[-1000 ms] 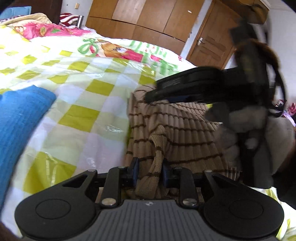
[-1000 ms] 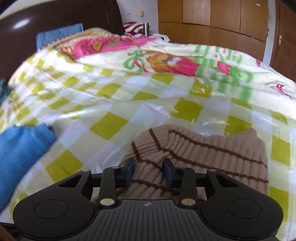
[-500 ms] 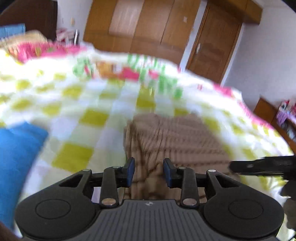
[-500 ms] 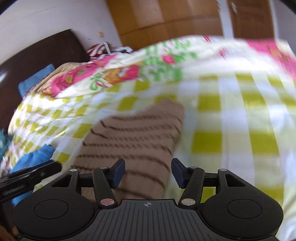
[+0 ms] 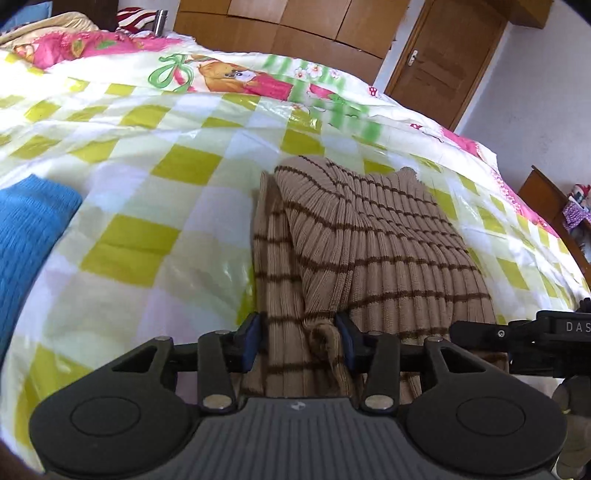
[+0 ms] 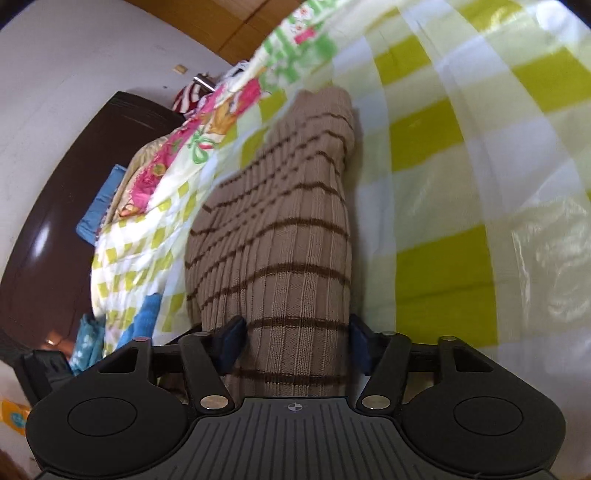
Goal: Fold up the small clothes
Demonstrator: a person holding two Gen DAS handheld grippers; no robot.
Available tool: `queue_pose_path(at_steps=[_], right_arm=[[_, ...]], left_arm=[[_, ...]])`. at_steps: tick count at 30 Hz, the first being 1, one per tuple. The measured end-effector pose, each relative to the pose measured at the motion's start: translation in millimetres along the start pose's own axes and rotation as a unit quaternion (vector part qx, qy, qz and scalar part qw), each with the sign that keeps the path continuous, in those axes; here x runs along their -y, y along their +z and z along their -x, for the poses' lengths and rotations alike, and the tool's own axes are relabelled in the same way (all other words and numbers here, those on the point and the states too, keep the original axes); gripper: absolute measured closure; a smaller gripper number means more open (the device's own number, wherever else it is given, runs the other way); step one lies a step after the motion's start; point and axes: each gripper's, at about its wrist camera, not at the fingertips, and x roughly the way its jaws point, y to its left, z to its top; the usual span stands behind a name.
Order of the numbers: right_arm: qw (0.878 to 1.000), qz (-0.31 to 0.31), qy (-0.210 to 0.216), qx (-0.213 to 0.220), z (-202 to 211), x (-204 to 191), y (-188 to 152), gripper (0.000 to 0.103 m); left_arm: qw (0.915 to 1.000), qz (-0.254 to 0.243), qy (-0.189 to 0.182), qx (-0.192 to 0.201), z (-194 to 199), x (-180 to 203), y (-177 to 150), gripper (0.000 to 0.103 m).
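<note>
Underneath, checkered plastic sheet, wooden wardrobe

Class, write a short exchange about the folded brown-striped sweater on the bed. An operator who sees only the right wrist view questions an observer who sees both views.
Operator: In my right wrist view the striped sweater runs lengthwise away from me. Where is the left gripper?
Observer: The left gripper straddles the sweater's near edge. A knitted cuff lies between its fingers. Its jaws have just been opening and do not squeeze the cloth.
Operator: How do the layers lie on that side?
Observer: The upper layer overlaps a narrow striped strip, which lies flat along the sweater's left edge.
</note>
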Motion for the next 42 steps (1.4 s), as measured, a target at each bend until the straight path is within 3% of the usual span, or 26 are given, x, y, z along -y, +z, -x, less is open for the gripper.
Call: queue_pose_path(at_steps=[3, 10, 14, 17, 21, 24, 27, 33, 38, 42], right_arm=[[1.000, 0.019, -0.004, -0.002, 19.6, -3.2, -4.7, 0.065], [0.998, 0.010, -0.054, 0.001, 100.7, 27.1, -50.3, 0.066], [0.997, 0.000, -0.073, 0.015, 134.2, 40.0, -74.9, 0.065], [0.996, 0.002, -0.083, 0.029, 151.7, 38.4, -76.8, 0.059], [0.984, 0.067, -0.133, 0.099, 173.6, 14.7, -74.1, 0.059], [0.971, 0.116, -0.153, 0.140, 168.3, -6.5, -67.4, 0.059], [0.967, 0.135, -0.158, 0.149, 148.2, -12.0, -56.6, 0.059], [0.951, 0.187, -0.209, 0.128, 96.8, -1.4, -48.4, 0.062], [0.957, 0.161, -0.211, 0.118, 93.7, 12.6, -45.6, 0.063], [0.956, 0.168, -0.199, 0.135, 124.5, -8.8, -56.3, 0.062]], left_arm=[[0.9996, -0.015, -0.013, -0.021, 11.7, 14.6, -10.0, 0.048], [0.9939, -0.069, -0.064, -0.057, 24.7, 80.2, -63.3, 0.047], [0.9910, -0.091, -0.074, -0.064, 32.9, 103.7, -71.3, 0.045], [0.9901, -0.124, -0.053, -0.039, 56.6, 114.2, -65.6, 0.046], [0.9855, -0.165, -0.027, 0.026, 80.5, 129.2, -44.7, 0.046], [0.9817, -0.177, -0.031, 0.064, 69.6, 147.7, -24.6, 0.046], [0.9806, -0.180, -0.032, 0.069, 36.3, 160.9, -11.8, 0.046], [0.9835, -0.180, -0.006, 0.014, -17.9, 145.2, -19.2, 0.044], [0.9901, -0.139, -0.011, 0.010, -11.8, 130.0, -15.2, 0.041], [0.9883, -0.149, -0.019, 0.029, 29.4, 131.3, -23.7, 0.042]])
